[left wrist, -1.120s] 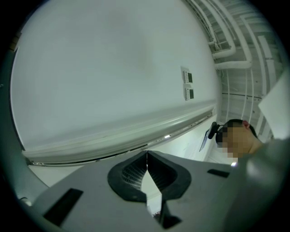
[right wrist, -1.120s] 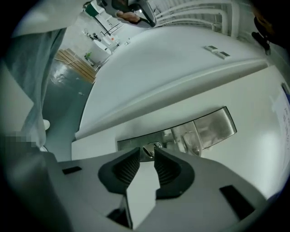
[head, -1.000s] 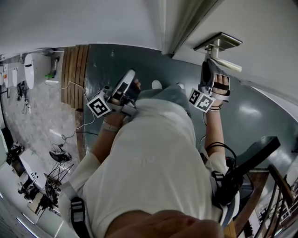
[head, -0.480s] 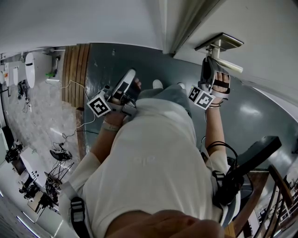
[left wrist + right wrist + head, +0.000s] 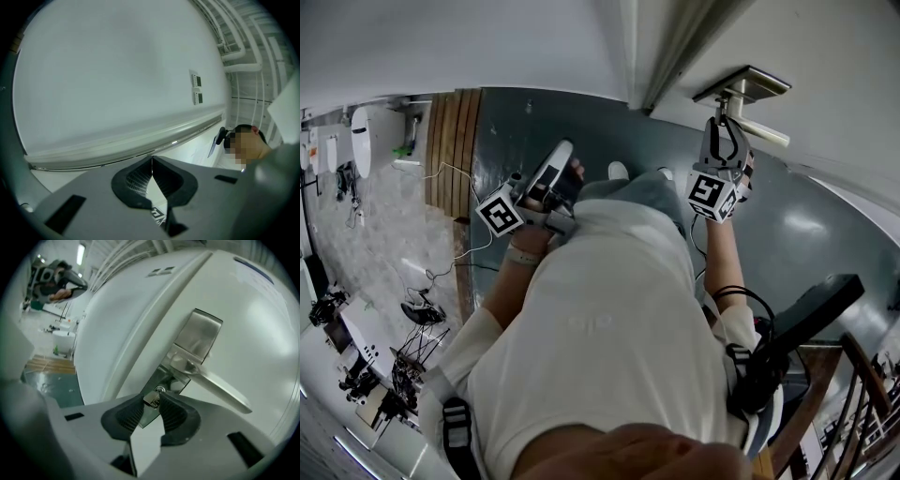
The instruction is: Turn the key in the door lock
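Observation:
A steel door handle on its plate stands on the white door. Below the lever, a small metal key sits in the lock cylinder. My right gripper is shut on the key's head, one ribbed pad on each side. In the head view the right gripper reaches up under the handle. My left gripper is shut with nothing between its pads and faces a bare white wall. It hangs low at my left side.
The door frame runs just left of the handle. A stair railing stands at the lower right. Cables and a wooden strip lie on the floor to the left. Wall switches show in the left gripper view.
My right gripper has rolled about its own axis at the lock, so its marker cube now shows a different face. The left gripper has not moved.

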Action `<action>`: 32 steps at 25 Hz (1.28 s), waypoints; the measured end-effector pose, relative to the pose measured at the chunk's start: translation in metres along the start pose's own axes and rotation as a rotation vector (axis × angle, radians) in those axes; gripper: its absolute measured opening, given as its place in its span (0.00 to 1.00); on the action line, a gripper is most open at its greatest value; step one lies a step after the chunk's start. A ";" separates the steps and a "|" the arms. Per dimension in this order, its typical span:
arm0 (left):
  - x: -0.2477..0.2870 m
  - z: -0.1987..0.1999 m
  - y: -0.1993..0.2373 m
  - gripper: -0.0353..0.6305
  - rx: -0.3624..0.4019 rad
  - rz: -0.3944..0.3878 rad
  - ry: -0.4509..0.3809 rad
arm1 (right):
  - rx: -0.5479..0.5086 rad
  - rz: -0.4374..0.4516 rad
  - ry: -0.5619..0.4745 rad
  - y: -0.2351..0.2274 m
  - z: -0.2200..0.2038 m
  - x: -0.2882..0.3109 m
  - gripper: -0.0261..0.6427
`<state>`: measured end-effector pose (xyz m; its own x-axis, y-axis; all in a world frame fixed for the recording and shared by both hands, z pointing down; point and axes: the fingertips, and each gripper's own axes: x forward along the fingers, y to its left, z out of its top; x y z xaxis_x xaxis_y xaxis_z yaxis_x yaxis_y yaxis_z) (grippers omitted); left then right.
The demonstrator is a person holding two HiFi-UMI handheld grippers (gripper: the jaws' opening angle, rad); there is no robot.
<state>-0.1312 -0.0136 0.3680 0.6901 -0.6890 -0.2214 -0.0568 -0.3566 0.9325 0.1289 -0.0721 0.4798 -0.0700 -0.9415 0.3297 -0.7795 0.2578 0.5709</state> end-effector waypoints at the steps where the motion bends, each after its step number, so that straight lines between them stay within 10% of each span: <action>1: 0.000 0.000 0.000 0.06 -0.001 0.000 0.000 | 0.054 0.007 -0.006 -0.001 0.000 0.000 0.19; 9: 0.000 -0.003 0.002 0.07 -0.008 -0.002 -0.002 | 0.429 0.048 -0.063 -0.009 -0.006 0.002 0.19; 17: 0.000 -0.004 0.004 0.07 -0.018 -0.004 -0.005 | 0.428 0.079 -0.064 -0.011 -0.006 0.005 0.19; 32: 0.015 -0.030 -0.030 0.07 -0.057 -0.068 0.016 | 0.785 0.271 -0.235 -0.034 0.052 -0.062 0.19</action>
<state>-0.0975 0.0054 0.3455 0.7027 -0.6541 -0.2801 0.0310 -0.3651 0.9304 0.1270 -0.0342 0.4011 -0.3748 -0.9122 0.1658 -0.9160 0.3367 -0.2179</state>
